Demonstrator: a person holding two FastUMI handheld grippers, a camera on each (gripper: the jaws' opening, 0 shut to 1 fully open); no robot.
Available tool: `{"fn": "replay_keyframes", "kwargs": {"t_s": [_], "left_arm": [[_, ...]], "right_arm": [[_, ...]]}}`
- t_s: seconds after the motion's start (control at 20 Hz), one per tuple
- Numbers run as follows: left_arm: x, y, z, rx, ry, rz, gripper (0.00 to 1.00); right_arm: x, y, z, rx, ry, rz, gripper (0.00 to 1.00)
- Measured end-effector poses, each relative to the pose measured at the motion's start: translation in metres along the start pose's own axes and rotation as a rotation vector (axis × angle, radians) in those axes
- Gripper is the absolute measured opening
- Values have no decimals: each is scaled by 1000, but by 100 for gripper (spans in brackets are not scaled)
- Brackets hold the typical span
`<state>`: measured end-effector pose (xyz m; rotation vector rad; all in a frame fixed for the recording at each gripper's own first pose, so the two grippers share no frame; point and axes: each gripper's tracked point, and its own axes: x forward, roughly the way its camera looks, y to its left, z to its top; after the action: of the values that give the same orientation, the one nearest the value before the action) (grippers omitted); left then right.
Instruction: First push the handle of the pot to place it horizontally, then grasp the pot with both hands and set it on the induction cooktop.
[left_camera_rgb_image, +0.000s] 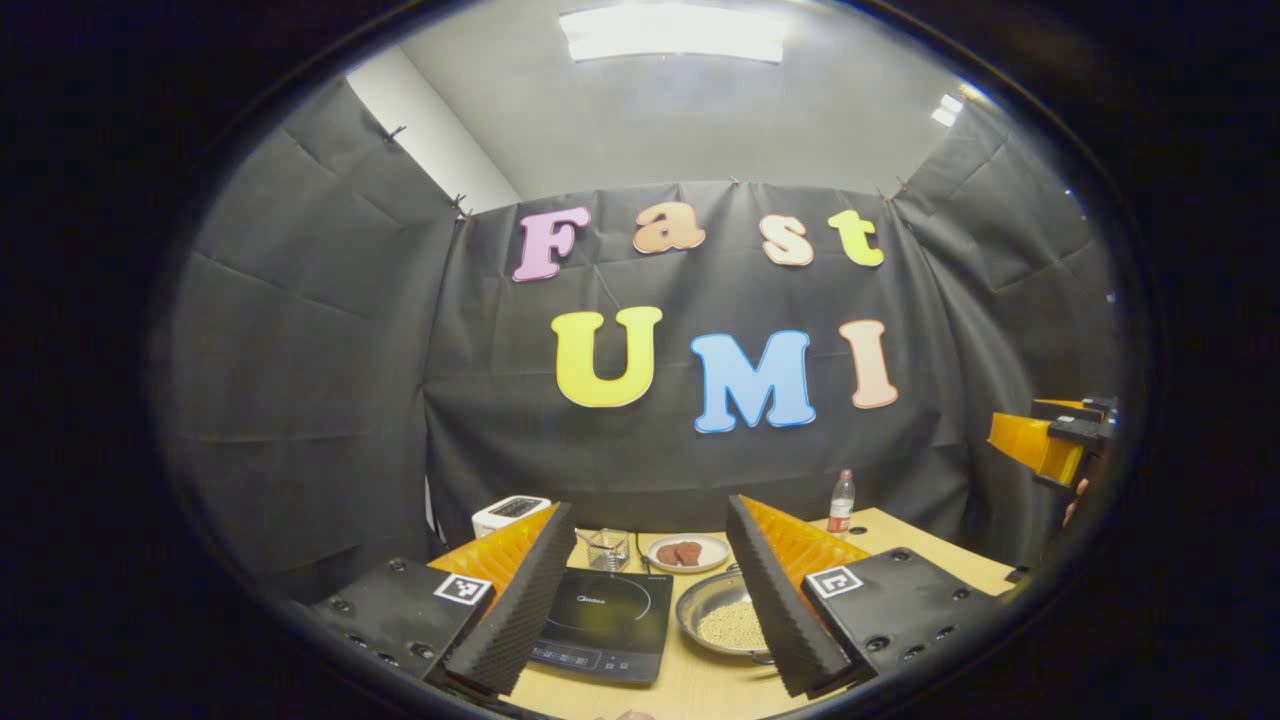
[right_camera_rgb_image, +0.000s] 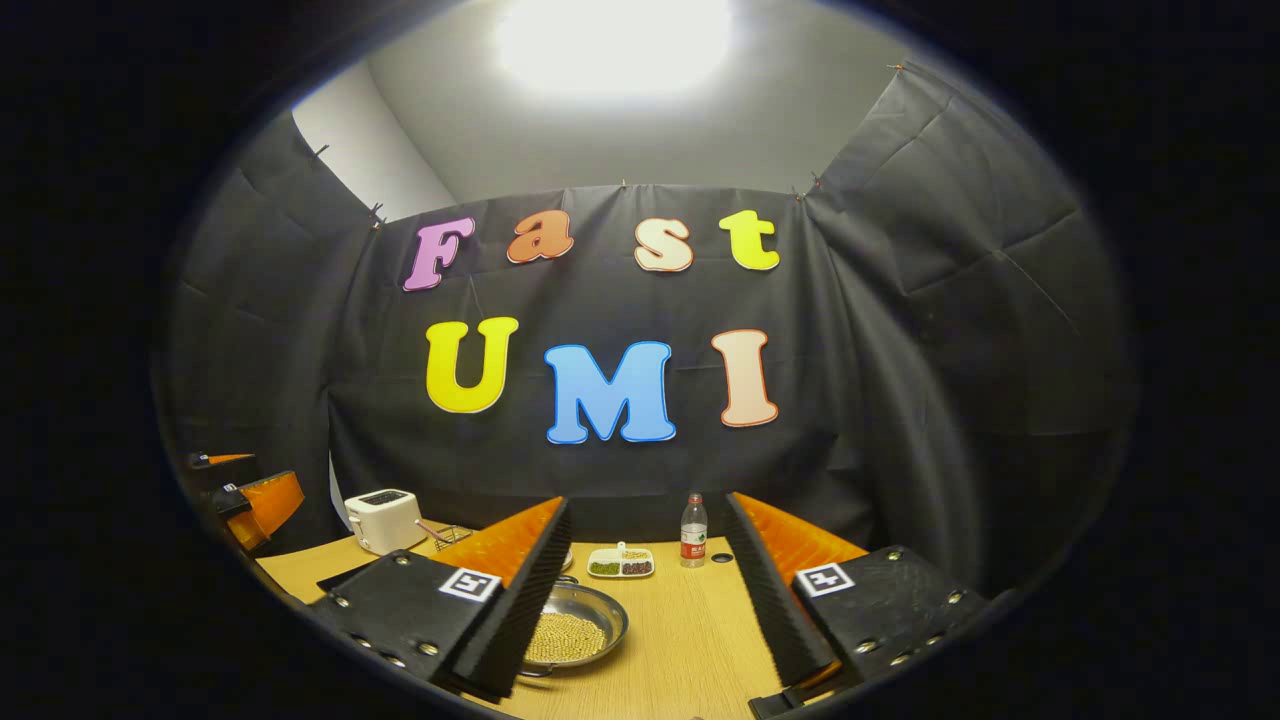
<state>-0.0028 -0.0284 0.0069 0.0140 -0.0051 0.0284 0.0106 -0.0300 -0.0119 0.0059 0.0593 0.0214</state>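
The pot (left_camera_rgb_image: 722, 622) is a shallow metal pan holding pale beans, on the wooden table just right of the black induction cooktop (left_camera_rgb_image: 605, 620). My left gripper (left_camera_rgb_image: 648, 512) hangs open above both, and its right finger covers the pot's right side and handle. In the right gripper view the pot (right_camera_rgb_image: 578, 625) lies low left of centre, partly behind the left finger of my open right gripper (right_camera_rgb_image: 648, 505). Nothing sits between either pair of fingers. The right gripper (left_camera_rgb_image: 1050, 440) is also seen far right, and the left gripper (right_camera_rgb_image: 250, 495) far left.
Behind the cooktop stand a wire basket (left_camera_rgb_image: 607, 548), a plate of brown pieces (left_camera_rgb_image: 687, 552) and a white toaster (left_camera_rgb_image: 510, 513). A bottle (right_camera_rgb_image: 693, 530) and a small divided dish (right_camera_rgb_image: 620, 563) sit at the back of the table (right_camera_rgb_image: 690, 640).
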Motion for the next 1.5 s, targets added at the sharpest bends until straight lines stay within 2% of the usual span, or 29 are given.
{"fn": "replay_keyframes", "kwargs": {"t_s": [0.05, 0.15, 0.2, 0.25, 0.35, 0.4, 0.5, 0.65, 0.75, 0.85, 0.95, 1.15, 1.5], "left_arm": [[0, 0, 1, 1, -1, 3, 100], [-1, -2, 2, 4, -2, 9, 100], [-1, -3, 4, 7, -4, 13, 93], [-1, -4, 3, 10, -5, 17, 99], [-1, -6, 4, 9, -4, 23, 100], [0, -8, 4, 7, -4, 27, 100], [-2, -11, 4, 12, -6, 36, 100], [-3, -18, 6, 10, -7, 46, 96], [-4, -19, 6, 18, -11, 60, 93], [-7, -21, 8, 26, -19, 74, 100], [-10, -18, 7, 37, -18, 94, 100], [-12, -7, 4, 47, -8, 131, 100], [11, 28, -3, 52, -1, 188, 100]], "right_arm": [[2, 0, 0, 1, 3, 3, 82], [4, -4, -6, -6, 7, -1, 85], [5, -6, -1, -8, 6, 3, 70], [5, -5, -2, -5, 7, 10, 64], [6, -3, -7, -4, 21, 29, 63], [8, -10, -7, -10, 16, 8, 63], [9, -18, 1, -4, -7, -6, 11], [12, -23, -4, -9, 4, 2, 12], [17, -22, 0, -6, 7, 30, 3], [17, -13, -11, -6, 11, 80, 1], [17, -7, -14, -6, 15, 118, 0], [27, 20, -29, 13, 61, 200, 1], [48, 85, -64, 7, 155, 352, 1]]}}
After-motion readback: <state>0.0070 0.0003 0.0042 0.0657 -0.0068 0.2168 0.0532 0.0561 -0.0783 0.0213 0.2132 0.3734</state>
